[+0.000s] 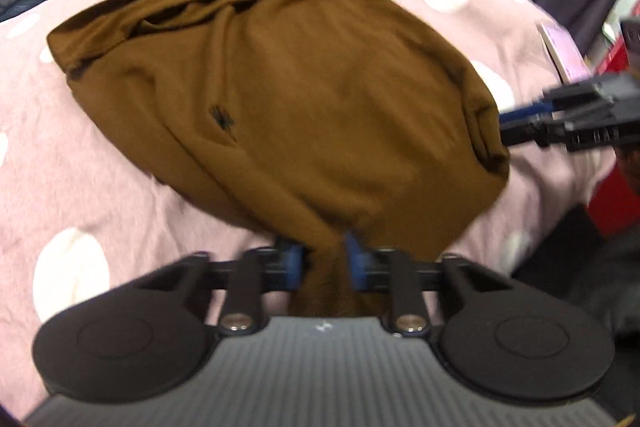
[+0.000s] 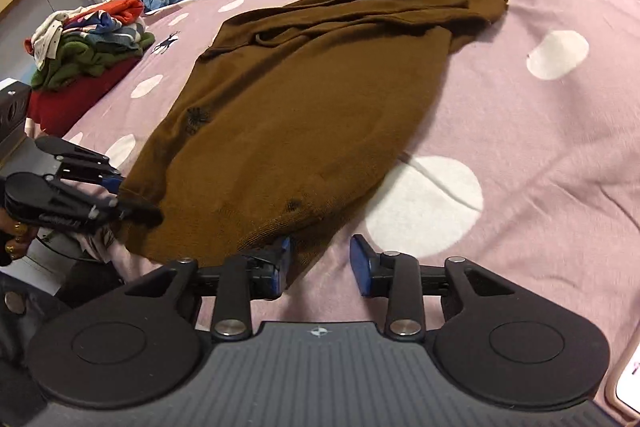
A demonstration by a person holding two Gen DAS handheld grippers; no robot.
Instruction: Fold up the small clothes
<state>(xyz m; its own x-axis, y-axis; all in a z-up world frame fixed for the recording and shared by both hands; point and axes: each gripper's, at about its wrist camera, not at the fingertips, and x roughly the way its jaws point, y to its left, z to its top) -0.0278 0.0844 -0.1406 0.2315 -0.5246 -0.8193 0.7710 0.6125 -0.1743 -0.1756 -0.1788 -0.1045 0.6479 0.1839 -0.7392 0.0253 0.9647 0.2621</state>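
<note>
1. The left tool (image 1: 322, 261) is clamped on a bunched near corner of the brown garment (image 1: 280, 87), with cloth gathered between its blue pads.
2. The right tool (image 2: 320, 263) has its jaws apart. Only its left pad touches the garment's near hem, and nothing is between the fingers.
3. The brown garment (image 2: 304, 107) lies on the pink dotted bed (image 2: 540, 155), its long axis running from the near edge, where both tools sit, away toward the far edge. The far end is rumpled into folds.
4. Judged from this, the next move turns on the right tool taking the other near corner, which lies just to its left, so both can carry the hem forward along that axis.
5. Bare bed lies to the right. A pile of clothes (image 2: 88, 43) sits at the left edge, well apart.
</note>
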